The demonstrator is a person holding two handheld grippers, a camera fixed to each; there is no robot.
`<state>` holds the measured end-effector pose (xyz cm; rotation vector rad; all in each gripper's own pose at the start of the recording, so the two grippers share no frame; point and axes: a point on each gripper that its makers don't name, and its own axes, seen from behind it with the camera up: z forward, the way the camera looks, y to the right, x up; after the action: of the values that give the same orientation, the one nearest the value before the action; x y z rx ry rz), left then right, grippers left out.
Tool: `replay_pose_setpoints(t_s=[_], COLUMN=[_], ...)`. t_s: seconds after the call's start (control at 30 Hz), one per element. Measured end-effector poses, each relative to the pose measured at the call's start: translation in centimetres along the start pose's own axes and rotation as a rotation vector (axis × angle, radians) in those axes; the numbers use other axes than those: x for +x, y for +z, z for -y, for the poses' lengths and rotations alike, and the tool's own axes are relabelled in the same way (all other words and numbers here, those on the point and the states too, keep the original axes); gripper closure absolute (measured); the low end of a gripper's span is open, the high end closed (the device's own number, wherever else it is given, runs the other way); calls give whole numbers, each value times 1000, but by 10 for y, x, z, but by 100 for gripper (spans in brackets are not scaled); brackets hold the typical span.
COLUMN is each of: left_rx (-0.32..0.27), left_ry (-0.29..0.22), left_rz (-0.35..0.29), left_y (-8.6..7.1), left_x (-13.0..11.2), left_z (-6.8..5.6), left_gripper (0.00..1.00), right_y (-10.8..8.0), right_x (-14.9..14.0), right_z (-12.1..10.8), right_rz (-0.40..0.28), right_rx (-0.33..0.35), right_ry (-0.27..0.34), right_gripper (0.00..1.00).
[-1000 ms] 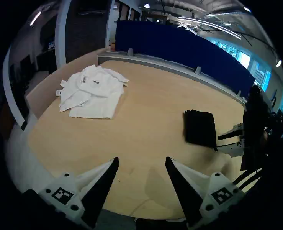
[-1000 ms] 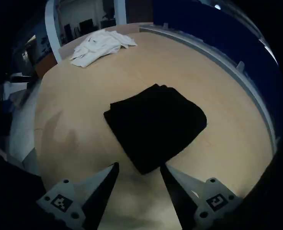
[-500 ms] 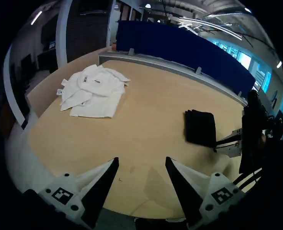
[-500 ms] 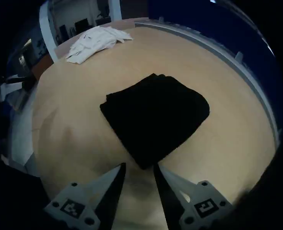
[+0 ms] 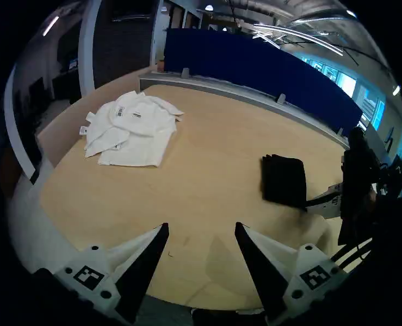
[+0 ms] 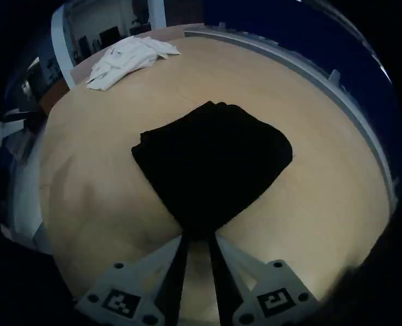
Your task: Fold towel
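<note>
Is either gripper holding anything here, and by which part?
The right gripper pinches the black towel by its near corner. The left gripper is open, holding nothing.

Black folded towel (image 6: 214, 168), white heap of clothes (image 5: 130, 130), light brown wooden table (image 5: 211, 146), dark blue wall (image 5: 255, 65) behind it.

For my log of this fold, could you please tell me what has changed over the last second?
The right gripper moved forward and closed from wide open onto the near corner of the black towel, which it now seems to pinch. The towel still lies flat and has not been lifted. The left gripper stayed open above the table, and the white laundry pile did not move.
</note>
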<state>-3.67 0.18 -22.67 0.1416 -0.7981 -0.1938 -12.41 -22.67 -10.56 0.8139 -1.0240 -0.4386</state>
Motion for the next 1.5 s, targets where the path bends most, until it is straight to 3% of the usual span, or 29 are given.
replay_pose_setpoints(t_s=[0.07, 0.17, 0.4, 0.53, 0.73, 1.1, 1.5], left_rx=[1, 2, -3, -12, -28, -73, -121], left_ry=[-2, -4, 4, 7, 15, 47, 86], left_rz=[0, 1, 1, -4, -23, -77, -106], left_y=[0, 1, 2, 3, 4, 4, 7], left_x=[0, 1, 4, 9, 22, 58, 84], left_z=[1, 2, -1, -4, -10, -27, -47], left_gripper=[10, 10, 10, 10, 10, 10, 10], right_y=[0, 1, -8, -21, -50, -121, -186], right_x=[1, 1, 11, 28, 69, 147, 160], right_z=[-1, -1, -5, -11, -23, -51, -96], right_rz=[-3, -7, -35, -75, -148, -282, -332], right_rx=[4, 11, 10, -4, -33, -90, -181], right_ry=[5, 15, 8, -14, -39, -46, -54], right_gripper=[88, 94, 96, 96, 96, 96, 96])
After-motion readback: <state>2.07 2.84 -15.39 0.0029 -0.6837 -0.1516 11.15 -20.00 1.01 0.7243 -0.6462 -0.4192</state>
